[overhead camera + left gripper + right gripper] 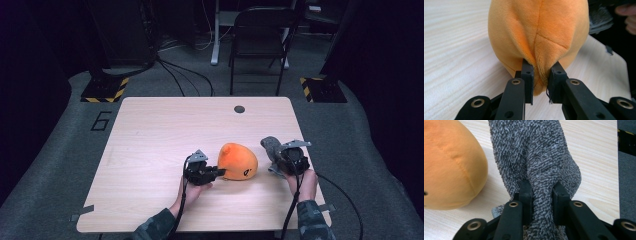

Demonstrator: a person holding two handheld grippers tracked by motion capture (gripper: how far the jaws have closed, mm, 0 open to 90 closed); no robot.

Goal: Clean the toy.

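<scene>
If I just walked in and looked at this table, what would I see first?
First you'd spot the bright orange plush toy lying near the front of the wooden table. The left gripper pinches a fold of its fur. Just to the toy's right, the right gripper is clamped on a fuzzy grey sock.

One orange plush toy [238,161] lies on the surface [165,140], and one grey fuzzy cloth [271,145] lies beside it. Two grippers are at work: the left gripper [220,172] and the right gripper [280,157], each with two black fingers [527,75]. Behind the surface stand one folding chair [260,30] and two floor bases striped yellow and black [105,89].
</scene>
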